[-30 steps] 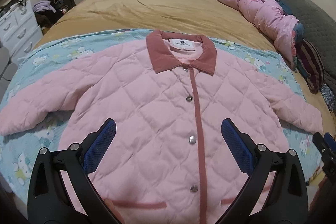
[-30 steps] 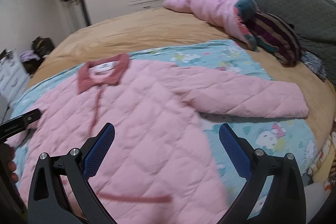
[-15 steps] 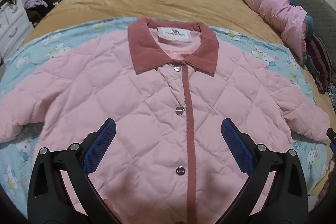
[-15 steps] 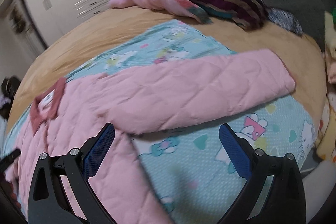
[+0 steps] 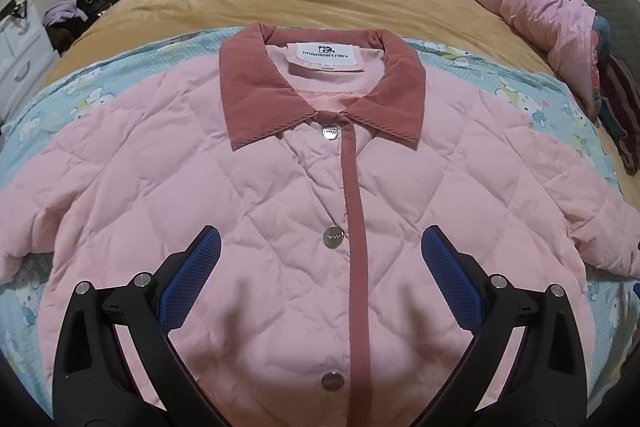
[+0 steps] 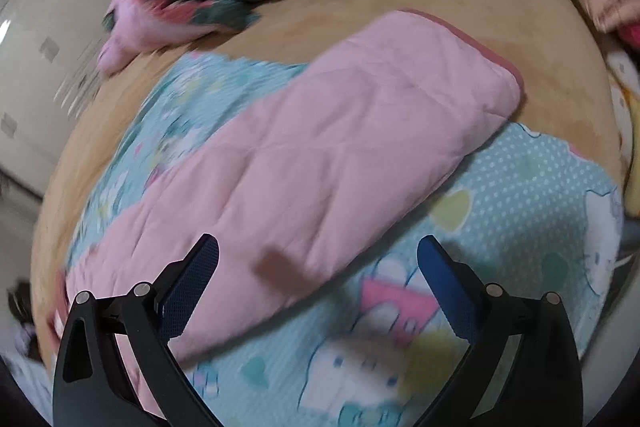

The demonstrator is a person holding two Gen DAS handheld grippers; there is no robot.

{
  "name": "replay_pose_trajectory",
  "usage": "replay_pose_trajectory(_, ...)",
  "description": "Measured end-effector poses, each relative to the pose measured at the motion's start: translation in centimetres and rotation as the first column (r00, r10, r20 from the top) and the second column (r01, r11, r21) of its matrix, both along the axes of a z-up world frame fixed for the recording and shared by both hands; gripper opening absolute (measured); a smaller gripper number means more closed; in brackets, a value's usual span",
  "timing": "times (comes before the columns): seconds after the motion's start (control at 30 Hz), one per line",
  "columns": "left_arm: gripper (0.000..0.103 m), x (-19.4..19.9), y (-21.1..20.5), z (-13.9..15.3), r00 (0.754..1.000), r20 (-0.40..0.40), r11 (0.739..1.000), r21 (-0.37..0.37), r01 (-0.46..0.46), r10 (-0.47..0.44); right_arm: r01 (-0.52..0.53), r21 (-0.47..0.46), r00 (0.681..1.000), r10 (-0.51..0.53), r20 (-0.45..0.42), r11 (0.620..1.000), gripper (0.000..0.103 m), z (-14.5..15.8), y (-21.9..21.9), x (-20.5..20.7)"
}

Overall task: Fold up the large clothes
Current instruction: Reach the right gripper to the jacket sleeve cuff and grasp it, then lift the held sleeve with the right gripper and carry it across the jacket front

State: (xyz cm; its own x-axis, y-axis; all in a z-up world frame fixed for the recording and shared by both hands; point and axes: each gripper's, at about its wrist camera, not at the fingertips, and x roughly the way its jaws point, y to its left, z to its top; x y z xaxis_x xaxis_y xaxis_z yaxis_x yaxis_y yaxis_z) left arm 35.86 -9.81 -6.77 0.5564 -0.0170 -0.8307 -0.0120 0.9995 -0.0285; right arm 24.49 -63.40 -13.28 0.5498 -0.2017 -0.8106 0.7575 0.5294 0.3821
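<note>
Pink quilted jacket (image 5: 280,211) spread flat, buttoned, on the cartoon-print blanket (image 6: 500,227). Left gripper (image 5: 320,247) released above its chest; right gripper (image 6: 318,247) released near the sleeve (image 6: 360,131), blurred. Probably first sleeve fold: next, pinch the cuff.

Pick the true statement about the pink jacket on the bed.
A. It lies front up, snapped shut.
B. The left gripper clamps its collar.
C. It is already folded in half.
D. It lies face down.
A: the pink jacket lies flat with collar, placket and snaps facing up; the left gripper is open above it.
</note>
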Motion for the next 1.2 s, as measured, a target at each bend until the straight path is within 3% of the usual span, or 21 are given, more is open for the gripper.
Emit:
replay_pose_trajectory(0.2,0.094,1.3,0.8,-1.2,1.000,-0.017,1.000,0.022,-0.017,0.018,0.105,0.094,0.992,-0.111,0.056,0.990,0.099,-2.3,-4.7,-0.4)
replay_pose_trajectory(0.4,0.094,2.2,3.2,-1.0,0.997,-0.018,0.997,0.013,-0.076,0.077,0.180,0.123,0.974,-0.195,0.116,0.976,0.097,-2.3,-7.2,-0.1)
replay_pose_trajectory(0.47,0.094,2.2,3.5,-0.8,0.997,-0.024,0.997,0.018,-0.079,0.079,0.201,0.115,0.968,-0.215,0.127,0.973,0.077,-2.1,-7.5,-0.5)
replay_pose_trajectory(0.5,0.094,2.1,3.8,-0.6,0.996,-0.024,0.996,0.021,-0.082,0.082,0.192,0.121,0.965,-0.210,0.156,0.974,0.057,-2.0,-7.8,-0.6)
replay_pose_trajectory(0.53,0.094,2.1,4.1,-0.4,0.996,-0.023,0.996,0.018,-0.090,0.090,0.182,0.125,0.962,-0.203,0.185,0.975,0.045,-1.8,-8.1,-0.7)
replay_pose_trajectory(0.63,0.094,1.8,4.9,0.5,0.994,-0.022,0.994,-0.019,-0.104,0.103,0.112,0.071,0.960,-0.126,0.248,0.991,0.031,0.4,-7.5,-0.1)
replay_pose_trajectory(0.73,0.094,1.6,5.6,1.9,0.994,-0.003,0.993,-0.047,-0.110,0.110,-0.004,-0.034,0.946,0.014,0.324,0.999,0.025,5.0,-5.3,0.7)
replay_pose_trajectory(0.97,0.094,0.7,7.0,4.8,0.996,0.023,0.984,-0.157,-0.084,0.088,-0.173,-0.270,0.885,0.270,0.380,0.947,0.023,14.2,1.3,2.8)
replay_pose_trajectory(1.2,0.094,-0.4,8.1,6.8,0.996,0.043,0.977,-0.200,-0.070,0.081,-0.251,-0.354,0.831,0.388,0.398,0.901,0.023,19.5,7.5,3.8)
